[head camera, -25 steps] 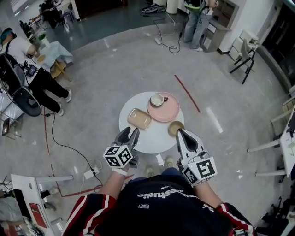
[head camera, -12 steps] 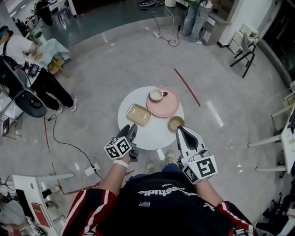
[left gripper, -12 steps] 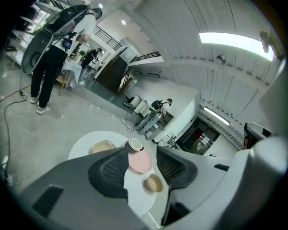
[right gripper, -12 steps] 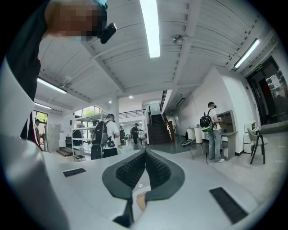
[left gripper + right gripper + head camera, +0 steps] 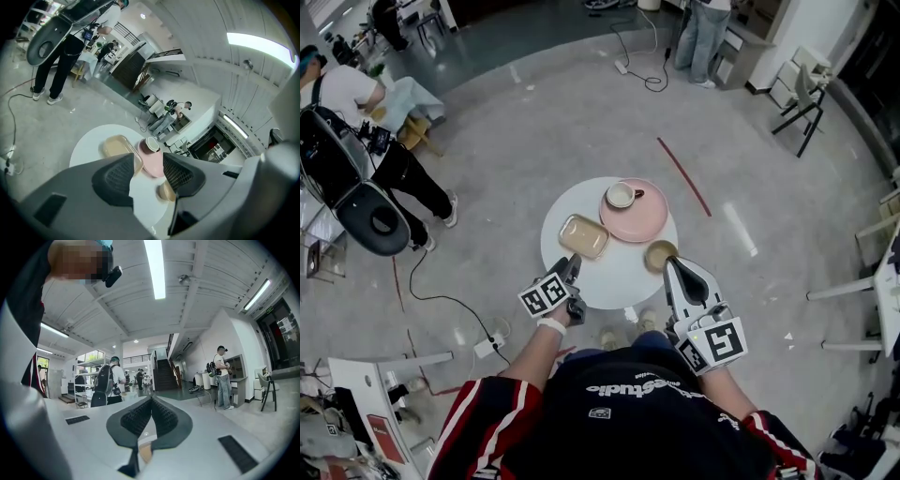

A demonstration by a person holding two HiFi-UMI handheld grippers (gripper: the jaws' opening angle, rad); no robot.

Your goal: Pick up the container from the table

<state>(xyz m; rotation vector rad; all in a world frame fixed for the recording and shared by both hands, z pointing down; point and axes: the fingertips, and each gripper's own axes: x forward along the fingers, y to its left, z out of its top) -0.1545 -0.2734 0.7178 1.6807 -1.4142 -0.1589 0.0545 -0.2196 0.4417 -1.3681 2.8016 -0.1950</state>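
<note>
Our left tool (image 5: 571,267) spread, right tool (image 5: 671,268) pressed together; tan container (image 5: 583,236) just ahead looks light, stiff; pinch its rim.

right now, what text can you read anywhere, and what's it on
"studio": white print on the person's black shirt; letters before it unclear.
Small shirt patch: too small to read.
Green sign, right gripper view: too blurred.
Left marker cube, right marker cube: patterns only.

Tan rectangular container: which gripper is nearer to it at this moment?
Left. The left gripper hovers, jaws apart, just short of the tan rectangular container, on its near side. The right gripper, jaws together, is farther off to the right, by the small bowl.
</note>
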